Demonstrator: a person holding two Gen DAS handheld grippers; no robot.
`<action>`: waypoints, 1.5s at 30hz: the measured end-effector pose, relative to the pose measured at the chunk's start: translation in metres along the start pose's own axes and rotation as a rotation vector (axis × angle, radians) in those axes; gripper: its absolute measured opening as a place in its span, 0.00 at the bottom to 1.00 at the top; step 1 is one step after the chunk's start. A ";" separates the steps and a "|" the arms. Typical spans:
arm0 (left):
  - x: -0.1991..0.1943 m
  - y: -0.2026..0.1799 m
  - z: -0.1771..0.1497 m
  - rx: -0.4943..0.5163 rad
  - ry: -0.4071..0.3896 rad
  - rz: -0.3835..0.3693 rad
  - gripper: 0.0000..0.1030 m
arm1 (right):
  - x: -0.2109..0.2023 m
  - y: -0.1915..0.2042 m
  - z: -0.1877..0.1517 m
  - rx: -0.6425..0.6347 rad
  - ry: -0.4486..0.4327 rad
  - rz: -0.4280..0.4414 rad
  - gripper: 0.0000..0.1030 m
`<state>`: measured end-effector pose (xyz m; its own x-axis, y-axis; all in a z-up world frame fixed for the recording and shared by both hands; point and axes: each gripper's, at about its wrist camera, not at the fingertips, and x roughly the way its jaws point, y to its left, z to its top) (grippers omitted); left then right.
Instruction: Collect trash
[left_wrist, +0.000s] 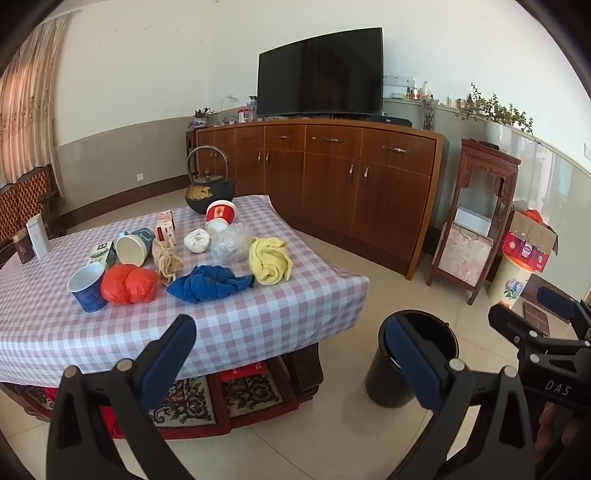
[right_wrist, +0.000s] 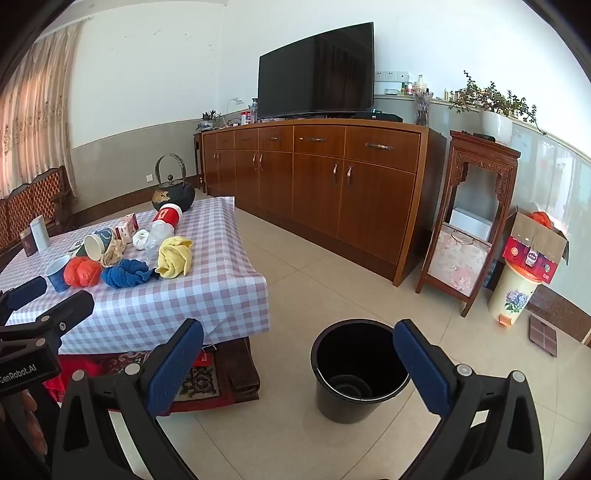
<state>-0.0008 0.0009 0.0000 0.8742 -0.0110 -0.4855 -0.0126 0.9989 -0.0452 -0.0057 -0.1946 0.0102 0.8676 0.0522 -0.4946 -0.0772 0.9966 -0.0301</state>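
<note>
On the checked table lie an orange plastic bag, a blue cloth, a yellow cloth, a clear plastic bag, a white wad, brown paper and paper cups. A black bin stands empty on the floor right of the table. My left gripper hangs open before the table's near edge, short of the litter. My right gripper is open just above the bin's near rim. Neither holds anything.
A black iron teapot, small boxes and tins share the table. Behind are a long wooden sideboard with a TV, a carved stand, and a floral bin under a cardboard box. A patterned rug lies under the table.
</note>
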 end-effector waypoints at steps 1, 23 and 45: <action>-0.001 0.000 0.000 0.000 -0.001 0.000 1.00 | 0.000 0.000 0.000 0.002 -0.002 0.001 1.00; -0.002 -0.001 -0.001 0.002 0.019 0.002 1.00 | 0.004 0.003 0.002 -0.002 0.005 0.002 1.00; 0.002 0.001 -0.004 0.003 0.035 -0.001 1.00 | 0.002 0.004 0.002 -0.005 0.000 0.007 1.00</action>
<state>-0.0009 0.0017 -0.0040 0.8569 -0.0136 -0.5154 -0.0099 0.9990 -0.0428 -0.0035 -0.1899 0.0107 0.8669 0.0590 -0.4950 -0.0857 0.9958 -0.0314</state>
